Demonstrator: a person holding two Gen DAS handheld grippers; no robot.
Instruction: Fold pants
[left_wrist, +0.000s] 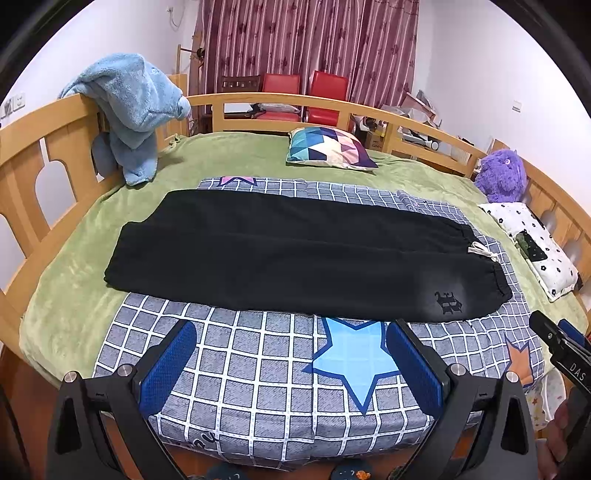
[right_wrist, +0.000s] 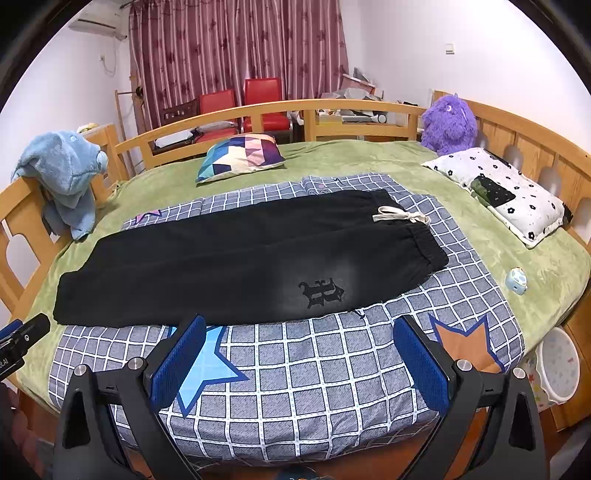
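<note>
The pants lie spread flat across a checked quilt on the bed, running crosswise to both cameras. The waistband with its pale drawstring is at the right end, the cuffs at the left end. A dark printed emblem shows on the nearer leg close to the waist. The two legs seem to lie side by side, with a seam line between them, so by the look of it no fold has been made: the garment reads as laid out and smoothed, ready to begin.

The left gripper hangs over the near part of the quilt, its blue pads wide apart and holding nothing. The right gripper does likewise, pads wide apart, short of the pants' near edge. Neither touches the cloth.

As a judgement, the whole task is left to do: probably bringing one leg over the other lengthwise, then folding cuffs toward waist once or twice. The left tongs sit nearer the cuff half and the right nearer the waist, which suits a two-handed grasp along the near edge.

A cushion and pillow lie well apart from the pants.
</note>
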